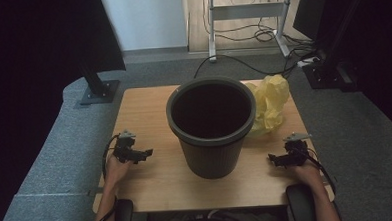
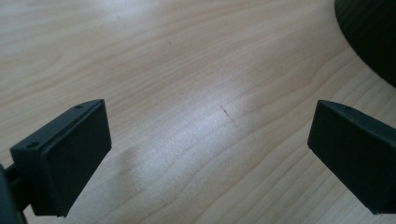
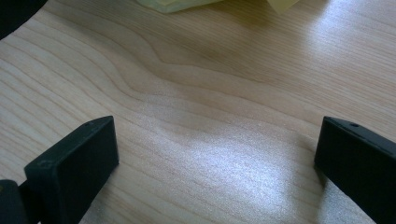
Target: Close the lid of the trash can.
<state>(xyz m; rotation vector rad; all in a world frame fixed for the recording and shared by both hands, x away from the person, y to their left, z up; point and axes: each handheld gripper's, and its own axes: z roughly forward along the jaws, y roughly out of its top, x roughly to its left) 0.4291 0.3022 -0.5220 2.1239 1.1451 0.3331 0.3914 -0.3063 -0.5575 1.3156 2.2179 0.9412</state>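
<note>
Two grippers, both with jaws spread wide and holding nothing: my left gripper (image 1: 147, 153) and right gripper (image 1: 272, 158) rest low on the one wooden table (image 1: 143, 105). Between them I see one dark ribbed bin (image 1: 212, 135), upright. Just behind it, touching its rim, lies one crumpled yellow bag (image 1: 272, 103).

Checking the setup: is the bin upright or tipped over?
Upright. The bin stands on its base on the table, its round open mouth facing up.
</note>
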